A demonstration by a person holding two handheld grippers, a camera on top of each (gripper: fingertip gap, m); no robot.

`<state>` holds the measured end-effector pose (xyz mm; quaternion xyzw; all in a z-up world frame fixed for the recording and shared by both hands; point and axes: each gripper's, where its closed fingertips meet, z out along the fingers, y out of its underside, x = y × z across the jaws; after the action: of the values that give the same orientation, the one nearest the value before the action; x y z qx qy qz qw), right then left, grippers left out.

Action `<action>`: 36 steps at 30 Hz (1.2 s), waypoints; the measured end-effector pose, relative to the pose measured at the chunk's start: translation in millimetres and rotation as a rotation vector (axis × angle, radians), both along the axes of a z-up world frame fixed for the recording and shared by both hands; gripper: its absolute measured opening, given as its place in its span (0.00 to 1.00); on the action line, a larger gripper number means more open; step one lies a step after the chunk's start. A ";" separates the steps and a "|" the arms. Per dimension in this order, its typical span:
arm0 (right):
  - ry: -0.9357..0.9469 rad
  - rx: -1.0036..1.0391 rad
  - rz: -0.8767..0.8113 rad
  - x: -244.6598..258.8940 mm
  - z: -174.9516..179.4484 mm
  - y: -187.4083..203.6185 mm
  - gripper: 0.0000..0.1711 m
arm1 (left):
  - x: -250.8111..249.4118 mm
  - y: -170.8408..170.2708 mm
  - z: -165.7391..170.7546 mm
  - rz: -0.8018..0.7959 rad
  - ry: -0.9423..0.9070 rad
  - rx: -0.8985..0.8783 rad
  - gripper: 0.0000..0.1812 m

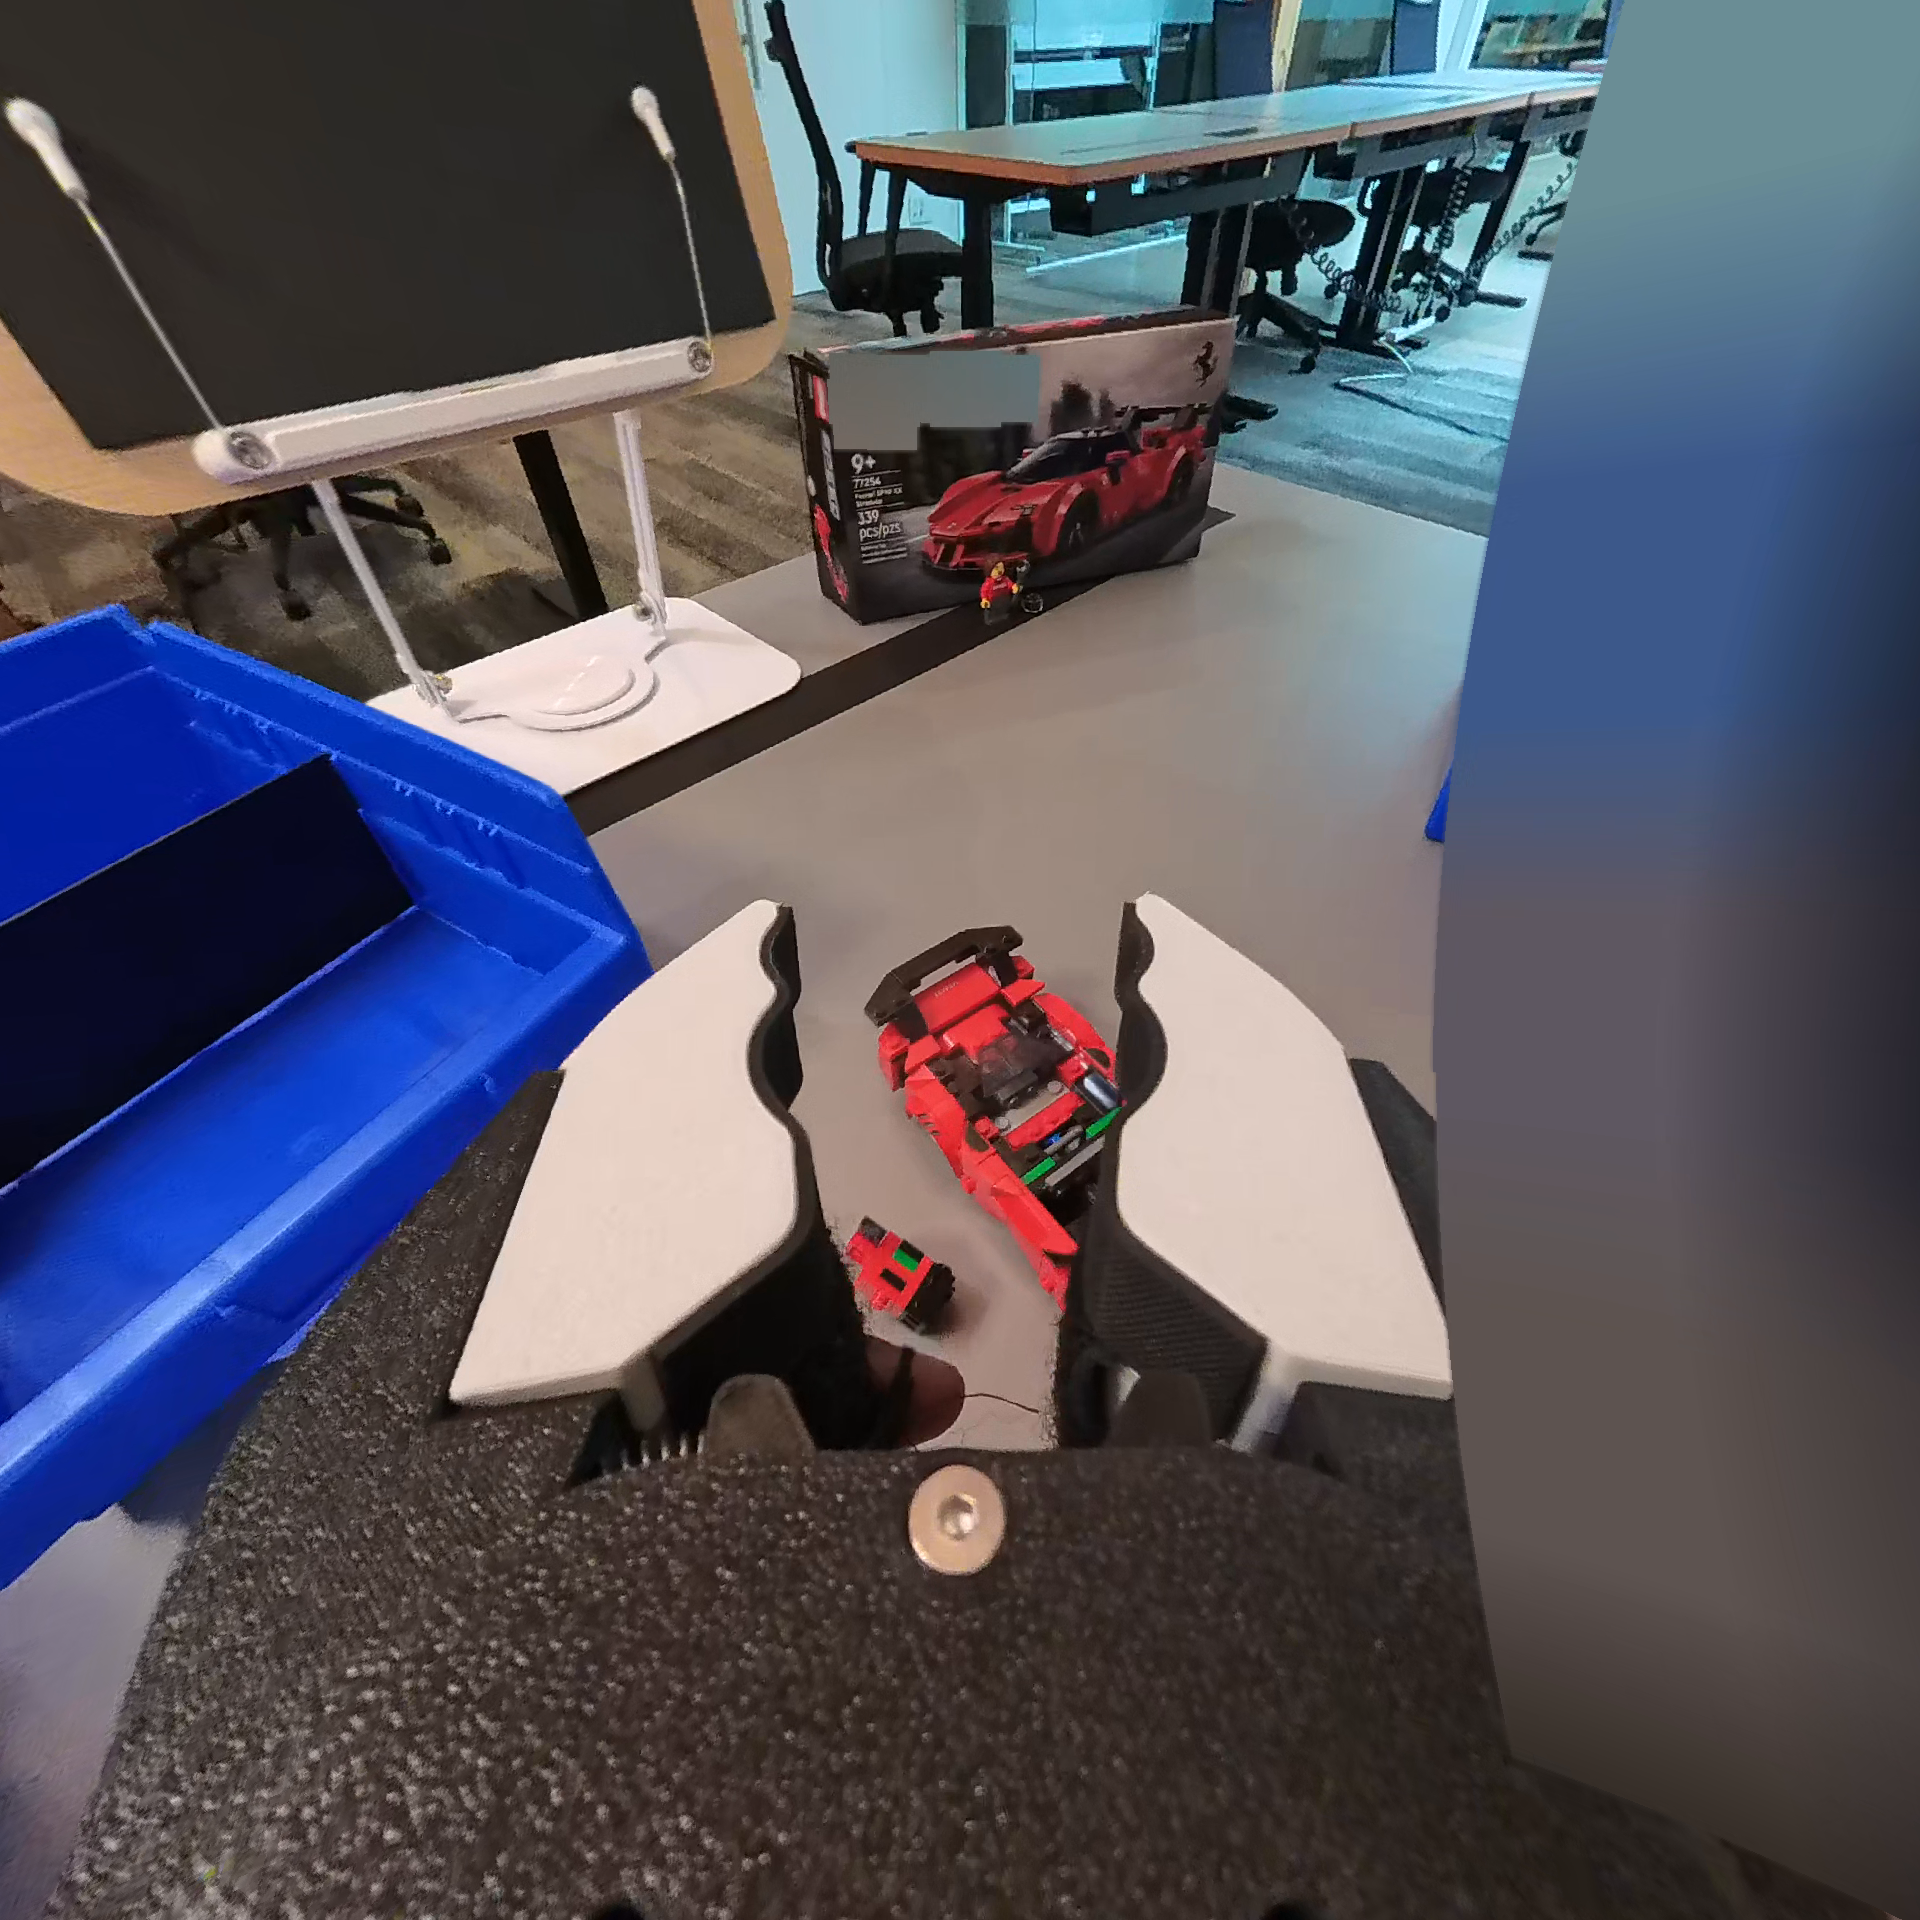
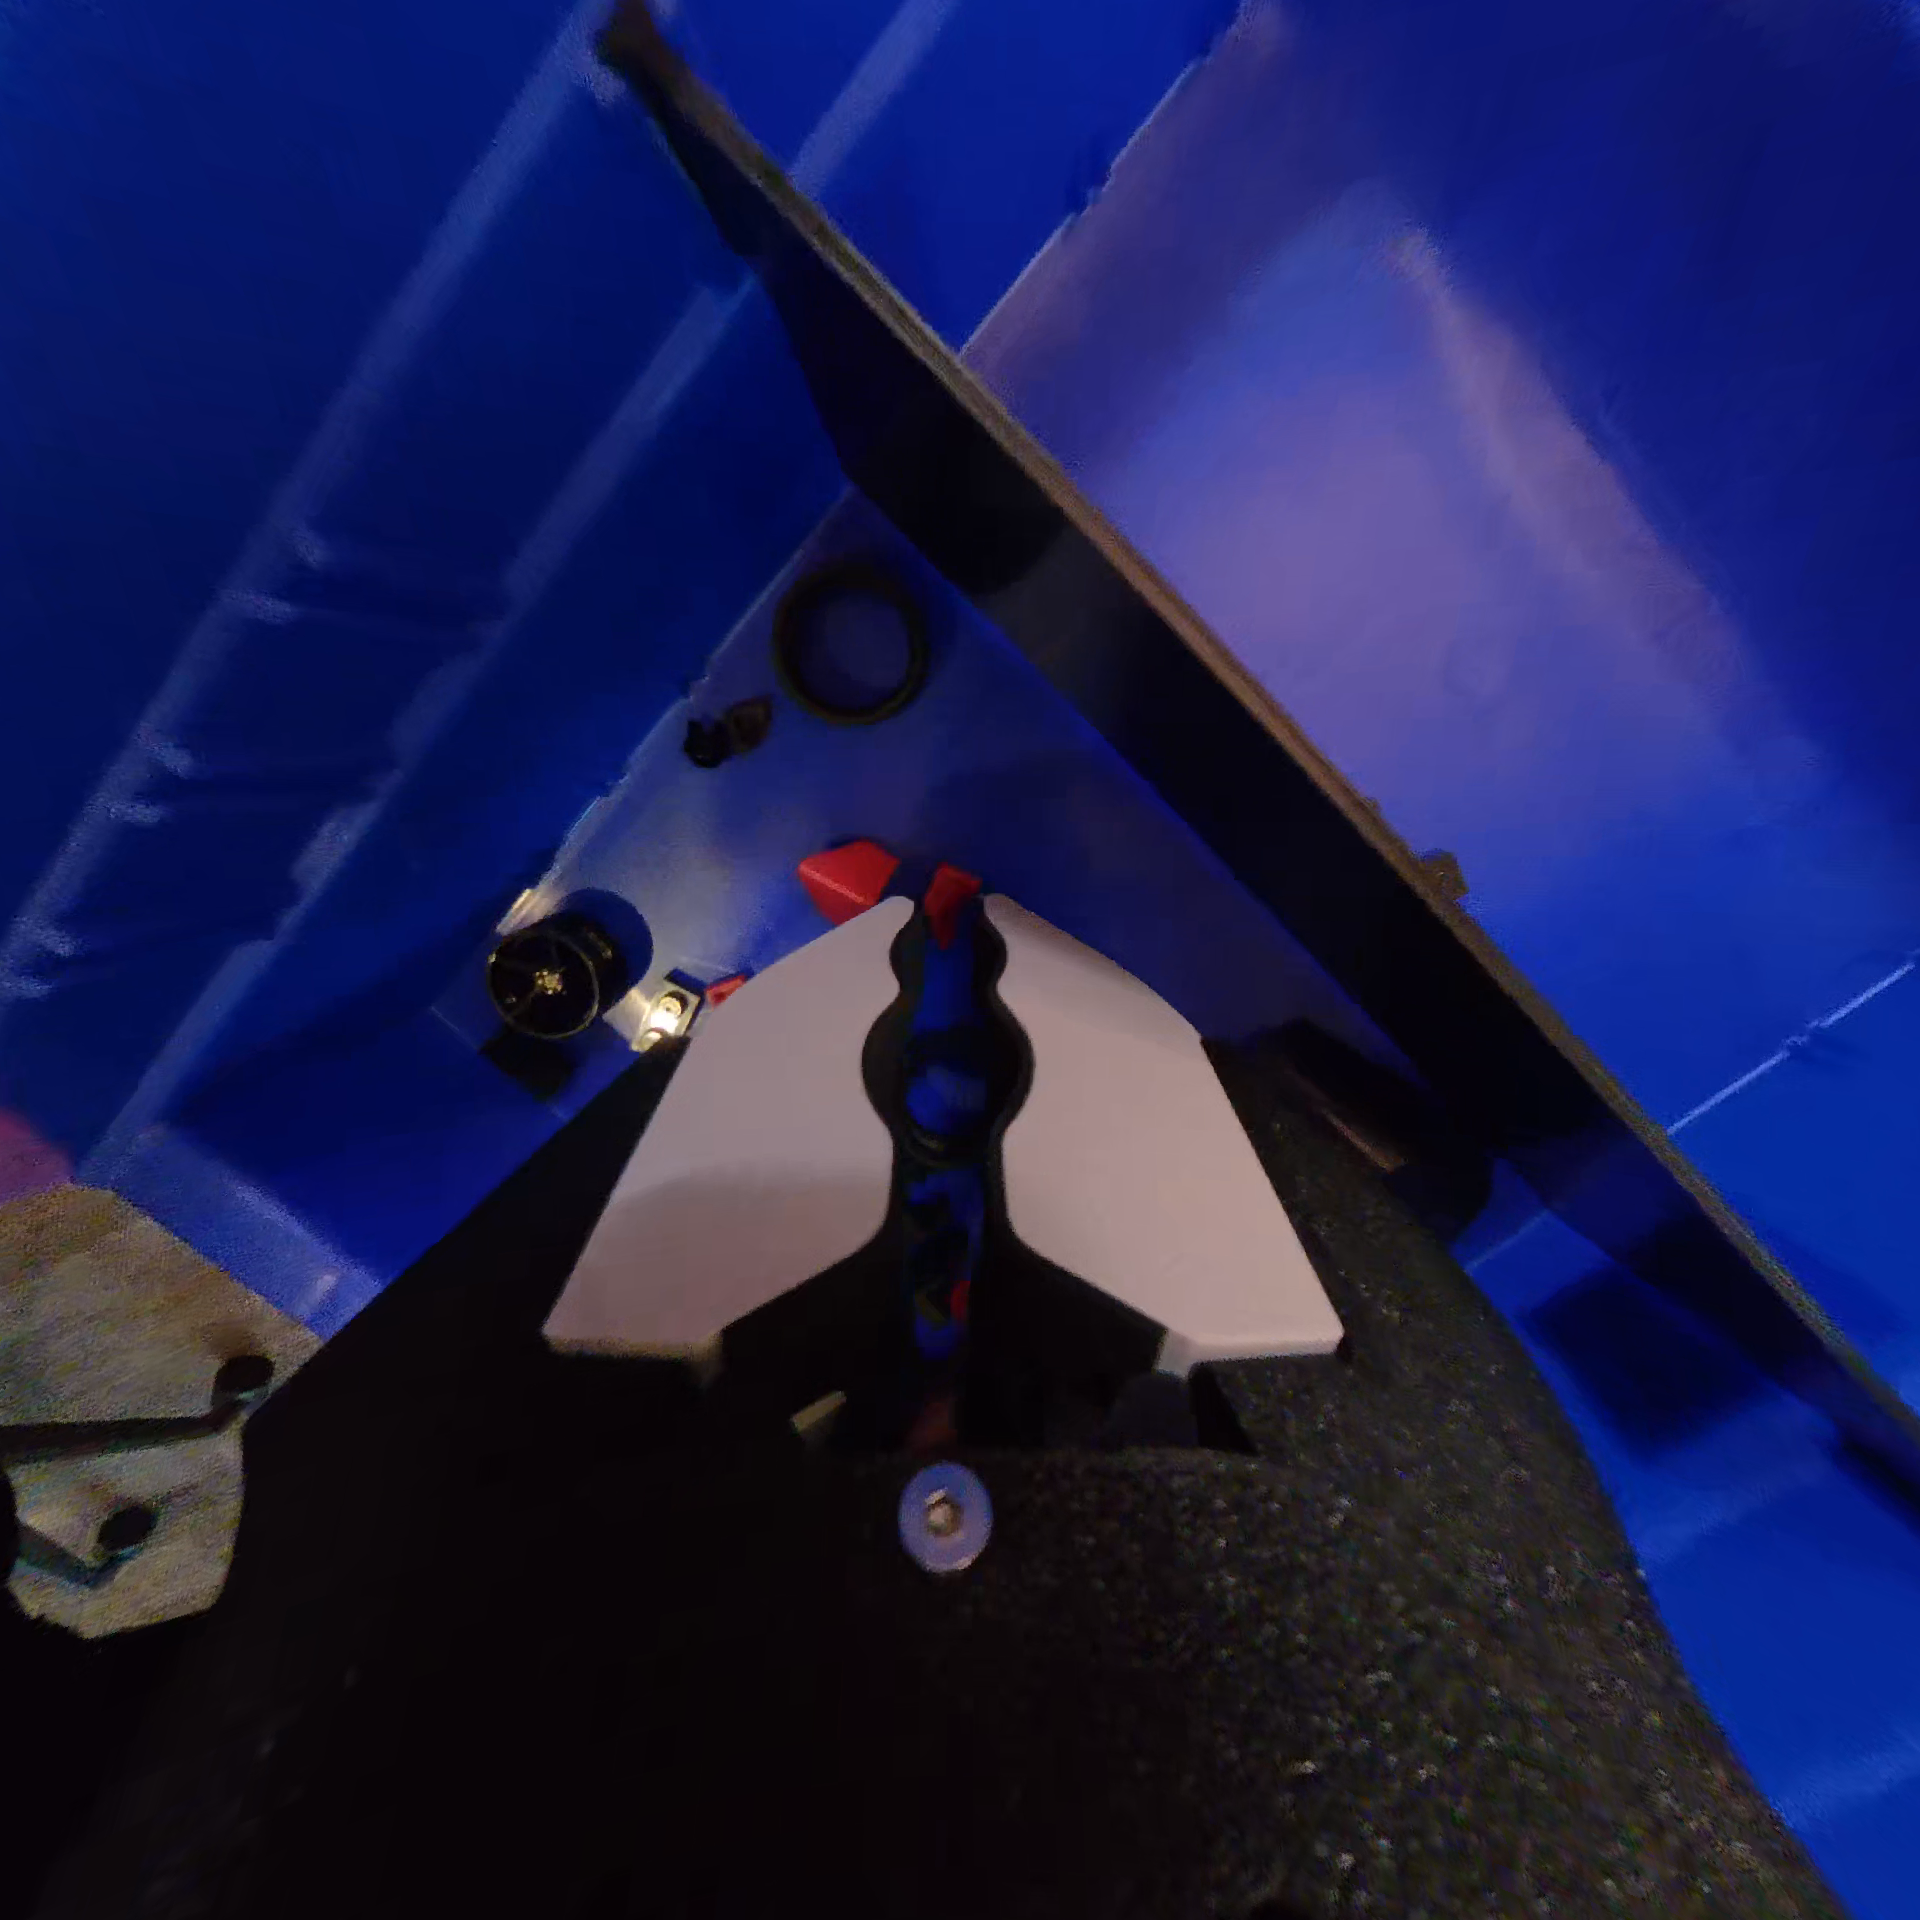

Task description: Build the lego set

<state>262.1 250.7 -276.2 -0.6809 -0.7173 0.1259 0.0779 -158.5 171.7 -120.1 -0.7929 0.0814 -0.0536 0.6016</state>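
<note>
A partly built red Lego car [image 1: 987, 1081] lies on the grey table [image 1: 1039, 779], between and below the fingers of my left gripper [image 1: 956, 914], which is open and empty. A small red, black and green sub-assembly [image 1: 899, 1273] lies apart from the car, near my left finger's base. My right gripper [image 2: 951, 902] is down inside a blue bin [image 2: 312, 416], its jaws nearly together on a small red piece [image 2: 951, 896] at the tips.
A second red piece [image 2: 847, 878], a black tyre ring [image 2: 852, 644], a black wheel [image 2: 551, 982] and a small black part [image 2: 727, 727] lie on the bin floor beside a black divider [image 2: 1039, 520]. A blue bin [image 1: 499, 831], white book stand [image 1: 582, 675], set box [image 1: 1018, 468] and minifigure [image 1: 1000, 592] stand on the table. The left gripper is farther from the black wheel [image 2: 551, 982], some 45 cm, than the right, some 6 cm.
</note>
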 end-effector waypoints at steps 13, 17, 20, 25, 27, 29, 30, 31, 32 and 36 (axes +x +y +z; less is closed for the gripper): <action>1.150 -0.488 -0.317 -72.9 215.1 -34.5 0.04 | 38.4 -39.9 30.3 -0.260 0.037 0.190 0.30; 1.398 -0.850 -0.284 -116.8 263.0 -88.4 0.04 | 84.3 -58.2 52.0 -0.447 0.066 0.353 0.27; 1.503 -1.182 -0.210 -154.0 271.4 -133.4 0.04 | 124.2 -82.1 70.4 -0.605 0.109 0.498 0.24; 1.491 -1.650 -0.130 -219.3 246.4 -191.6 0.04 | 165.9 -120.9 81.7 -0.781 0.131 0.614 0.22; 1.467 -1.726 -0.115 -239.7 237.4 -208.4 0.04 | 171.1 -134.1 80.9 -0.815 0.108 0.623 0.20; 1.430 -1.776 -0.089 -253.5 231.7 -224.5 0.04 | 168.5 -142.4 78.8 -0.807 0.115 0.631 0.18; 1.411 -1.795 -0.085 -258.7 229.3 -230.7 0.04 | 166.3 -145.3 77.1 -0.801 0.120 0.630 0.18; 1.395 -1.807 -0.079 -262.7 227.4 -235.4 0.04 | 164.5 -148.7 75.3 -0.802 0.117 0.626 0.18; 1.381 -1.816 -0.075 -266.0 225.8 -238.8 0.04 | 163.0 -151.8 73.5 -0.805 0.109 0.619 0.17; 1.348 -1.825 -0.073 -271.8 221.8 -244.2 0.04 | 161.1 -159.4 66.4 -0.816 0.107 0.599 0.13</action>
<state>-9.7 6.5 -54.3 -0.2973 -0.1493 0.9402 -0.0733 2.7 12.2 -53.7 -0.4911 0.4268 -0.2177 0.7275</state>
